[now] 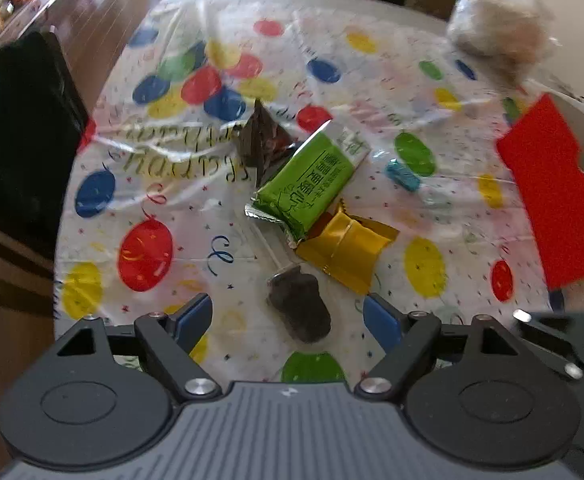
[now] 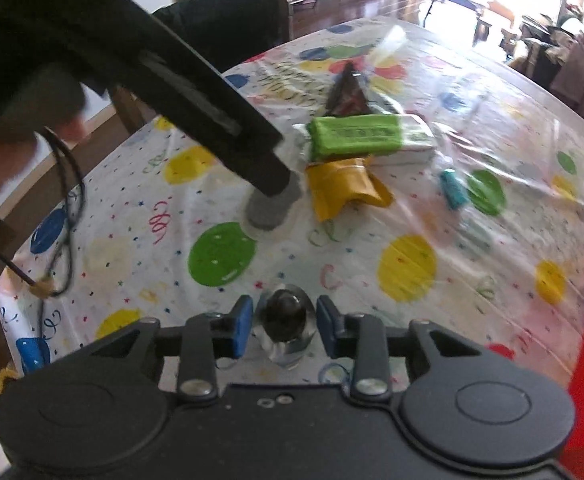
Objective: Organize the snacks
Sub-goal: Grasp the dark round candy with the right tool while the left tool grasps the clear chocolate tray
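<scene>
Snacks lie in a small heap on the balloon-printed plastic cloth of the round surface [image 1: 140, 92], and the green foil bar with white end [image 1: 307, 182] is my landmark. Just nearer than it, touching its lower end, sits the crumpled yellow foil packet [image 1: 345, 250]. Nearer again lies the dark grey candy on a thin white stick [image 1: 299, 306], its long axis running from the bar toward the left gripper [image 1: 288, 316]. That gripper hangs right above it, jaws wide and released, one on each side of the candy. The right gripper [image 2: 282, 326], farther from the bar, has its blue pads narrowed around a small dark round sweet in clear wrap [image 2: 286, 322]; I cannot tell if they press it.
</scene>
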Demonstrator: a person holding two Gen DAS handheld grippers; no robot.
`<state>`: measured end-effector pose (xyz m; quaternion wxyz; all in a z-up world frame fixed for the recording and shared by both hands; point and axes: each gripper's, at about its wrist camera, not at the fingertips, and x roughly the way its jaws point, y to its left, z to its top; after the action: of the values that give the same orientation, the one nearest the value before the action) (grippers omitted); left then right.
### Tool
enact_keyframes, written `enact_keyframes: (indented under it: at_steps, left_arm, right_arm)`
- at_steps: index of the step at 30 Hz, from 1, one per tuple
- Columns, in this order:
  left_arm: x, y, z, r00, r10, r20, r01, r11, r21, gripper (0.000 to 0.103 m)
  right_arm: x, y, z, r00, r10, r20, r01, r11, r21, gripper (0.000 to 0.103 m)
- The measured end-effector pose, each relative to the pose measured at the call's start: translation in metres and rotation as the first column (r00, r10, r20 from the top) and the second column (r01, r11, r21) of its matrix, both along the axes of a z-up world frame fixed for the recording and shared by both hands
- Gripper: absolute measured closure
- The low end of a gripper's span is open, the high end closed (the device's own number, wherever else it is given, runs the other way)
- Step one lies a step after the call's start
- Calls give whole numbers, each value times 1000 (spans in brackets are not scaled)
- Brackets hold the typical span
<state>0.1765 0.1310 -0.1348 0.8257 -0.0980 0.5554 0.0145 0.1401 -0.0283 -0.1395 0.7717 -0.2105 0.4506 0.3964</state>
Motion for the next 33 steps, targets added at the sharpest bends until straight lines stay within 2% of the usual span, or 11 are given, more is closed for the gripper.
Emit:
enact_keyframes:
  at_steps: [2,12,17,21,33]
  left_arm:
    - [9,-3,-9,999,21,-37,-22,1000,-15,33]
    - [17,-23,-24,997,15,-70,-12,999,51,42]
    - [15,-22,-22,998,39,-53,-36,998,54,59]
    - [11,-21,-21,998,54,-41,-51,997,61,62]
    - [-28,6,-8,989,146,-33,-146,989,-11,64]
  right_arm:
    - [3,-11,5,1000,-28,3,28,1000,5,70]
    - [16,-52,21,991,-135,15,135,990,40,70]
    - [17,-60,23,988,-154,19,152,987,49,70]
    - [15,-63,25,986,-163,19,162,985,55,70]
    - [2,-79,40,979,-204,11,203,975,89,70]
